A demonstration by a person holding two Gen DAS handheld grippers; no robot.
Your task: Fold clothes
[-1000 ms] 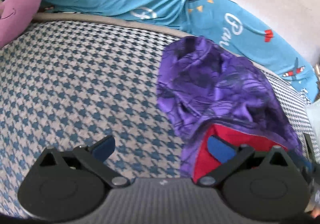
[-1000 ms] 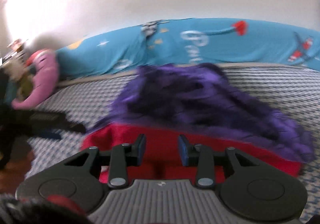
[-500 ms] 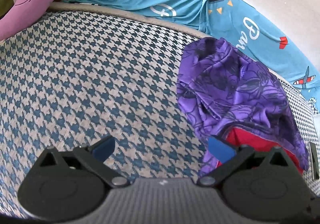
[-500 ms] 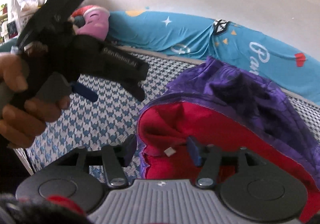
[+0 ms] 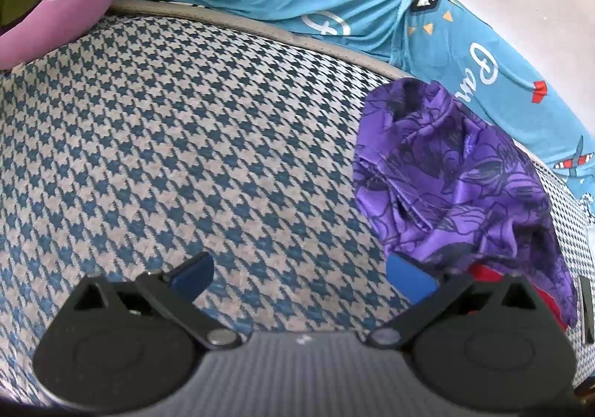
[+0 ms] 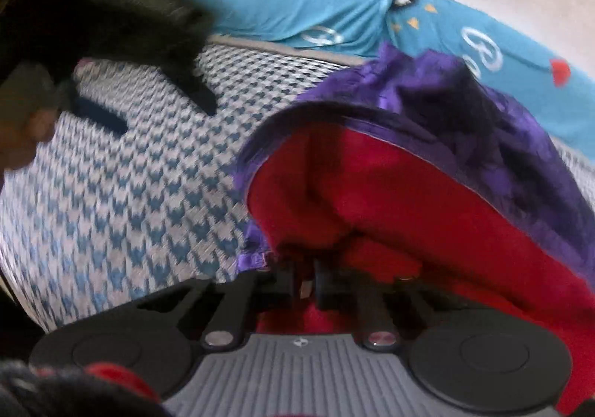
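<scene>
While the right gripper (image 6: 306,277) pinches only the red lining edge of the crumpled purple printed garment (image 6: 427,171) & the left gripper (image 5: 299,270) hangs wide open over the blue-grey houndstooth bedcover (image 5: 186,157), 1 tug prob slips it free.

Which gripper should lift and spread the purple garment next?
Right. The right gripper is already shut on the purple garment at its red-lined edge. The left gripper is open over bare houndstooth cover, beside the cloth.

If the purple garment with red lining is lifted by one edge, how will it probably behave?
The purple garment lies crumpled in soft folds, so it will likely hang limp. Its sheen suggests it may be slippery. The right gripper looks closed on the red lining.
</scene>
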